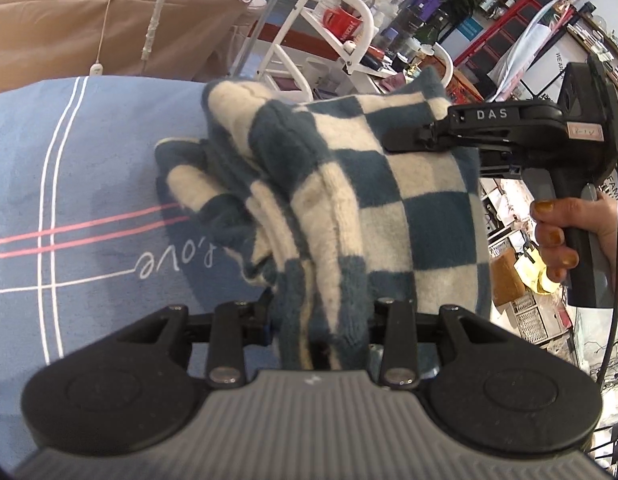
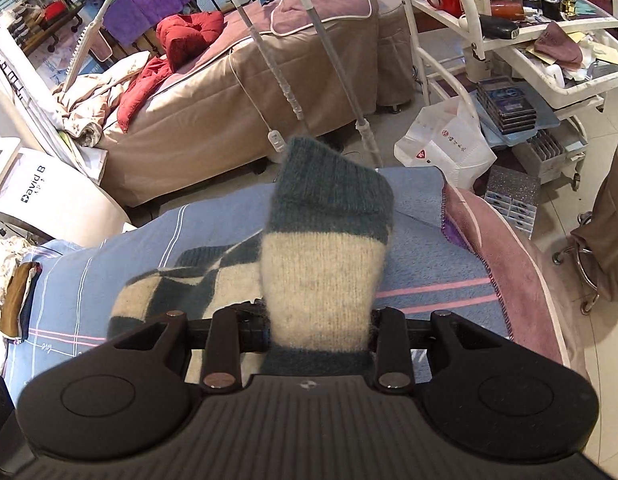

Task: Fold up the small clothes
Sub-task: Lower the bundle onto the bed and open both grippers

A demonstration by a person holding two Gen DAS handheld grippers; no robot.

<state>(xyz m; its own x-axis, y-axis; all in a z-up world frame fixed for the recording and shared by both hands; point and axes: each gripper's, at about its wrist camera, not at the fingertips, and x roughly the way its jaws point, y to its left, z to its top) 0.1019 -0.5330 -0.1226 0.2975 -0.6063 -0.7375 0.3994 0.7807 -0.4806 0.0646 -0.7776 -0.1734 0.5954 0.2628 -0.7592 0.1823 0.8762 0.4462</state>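
Note:
A small blue-and-cream checked knit garment [image 1: 349, 184] hangs lifted above a blue bed sheet [image 1: 89, 184]. My left gripper [image 1: 321, 320] is shut on its lower bunched edge. My right gripper [image 1: 405, 136] comes in from the right and is shut on its upper corner; a hand holds its handle. In the right wrist view, my right gripper [image 2: 321, 332] is shut on a cream-and-blue part of the garment [image 2: 329, 240] that stands up in front of the camera. The rest of the garment trails down left onto the sheet [image 2: 429, 248].
The blue sheet has white and pink stripes. A pink blanket [image 2: 509, 264] edges the bed at the right. A white trolley [image 2: 509, 40] with bottles and a red mug, a plastic bag [image 2: 445, 144] and a beige couch [image 2: 229, 120] stand beyond.

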